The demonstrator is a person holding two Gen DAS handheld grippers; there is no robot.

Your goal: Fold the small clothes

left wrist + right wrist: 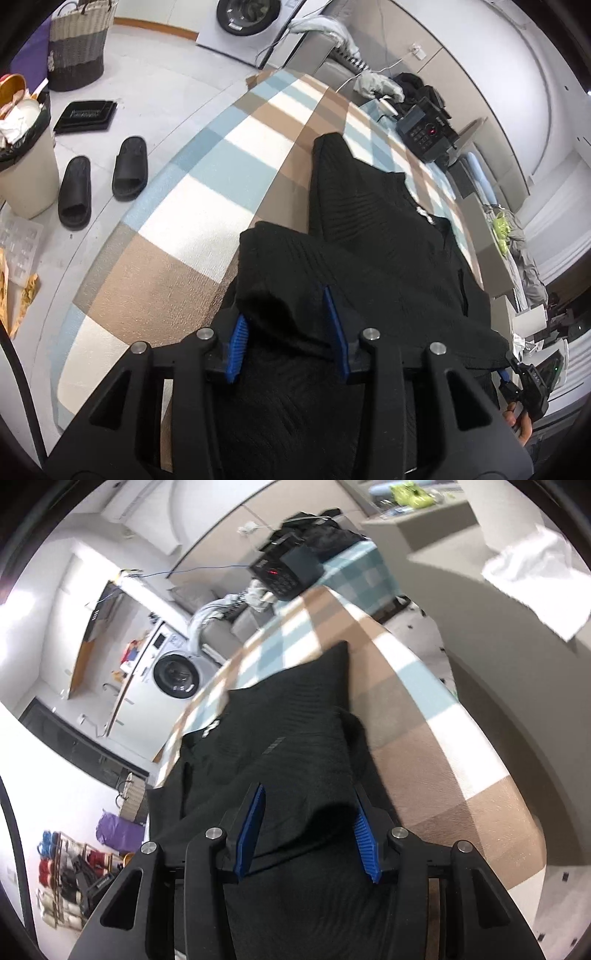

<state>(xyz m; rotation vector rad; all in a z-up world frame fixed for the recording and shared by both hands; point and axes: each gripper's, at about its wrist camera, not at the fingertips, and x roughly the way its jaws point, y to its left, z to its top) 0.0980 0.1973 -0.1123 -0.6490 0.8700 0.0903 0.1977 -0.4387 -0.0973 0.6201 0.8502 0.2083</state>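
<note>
Black hand-held gripper, blue ribbed pads, silver screws

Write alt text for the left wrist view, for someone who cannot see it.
The left gripper, its blue pads apart, has a bunched fold of a black knit garment between them, over a table with a checked cloth. On the floor to the left are black slippers, a full bin and a woven basket.

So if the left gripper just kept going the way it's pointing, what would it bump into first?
Most likely the black garment: a fold of it already sits between the left gripper fingers, with the checked cloth just beneath it.
</note>
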